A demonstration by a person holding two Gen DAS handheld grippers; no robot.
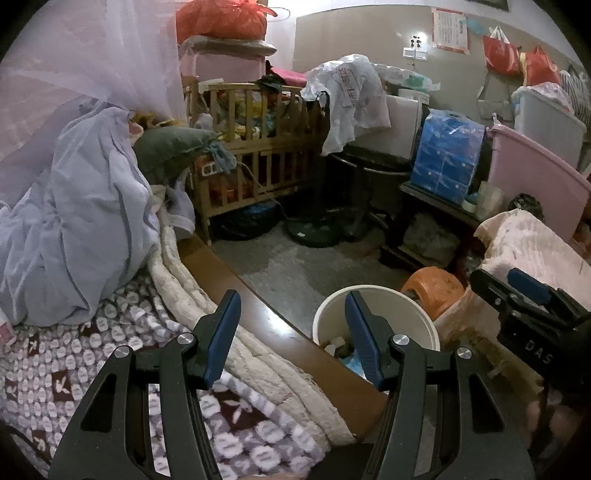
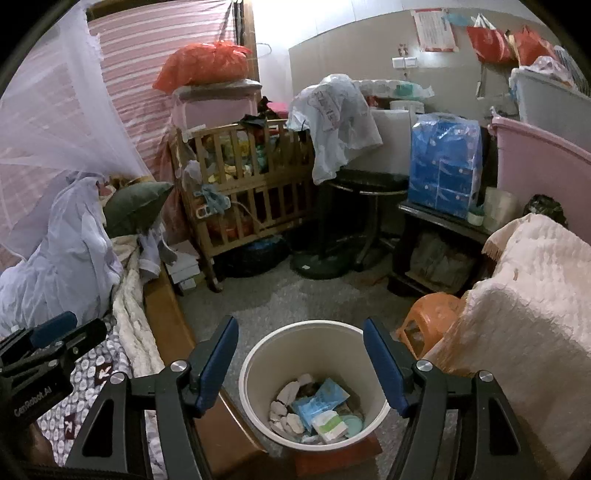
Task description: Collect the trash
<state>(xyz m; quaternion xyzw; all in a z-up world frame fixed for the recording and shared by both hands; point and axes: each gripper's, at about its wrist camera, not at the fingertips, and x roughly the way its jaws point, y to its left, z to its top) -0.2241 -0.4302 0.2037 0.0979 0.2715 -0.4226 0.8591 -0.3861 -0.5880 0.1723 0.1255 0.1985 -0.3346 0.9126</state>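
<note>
Trash (image 2: 314, 406), paper wads and wrappers, lies in the white bin (image 2: 258, 354) on the near floor, between the bed edge (image 2: 166, 314) at left and an orange stool (image 2: 432, 314) at right. Left gripper (image 1: 291, 325) and right gripper (image 2: 301, 350) both stand apart, empty; a wooden crib (image 2: 243, 192) stands far.

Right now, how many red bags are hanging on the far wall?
2. One red bag hangs just right of the red paper notice; the second red bag hangs beside it, further right, above the grey bin. More may be hidden past the frame edge.
</note>
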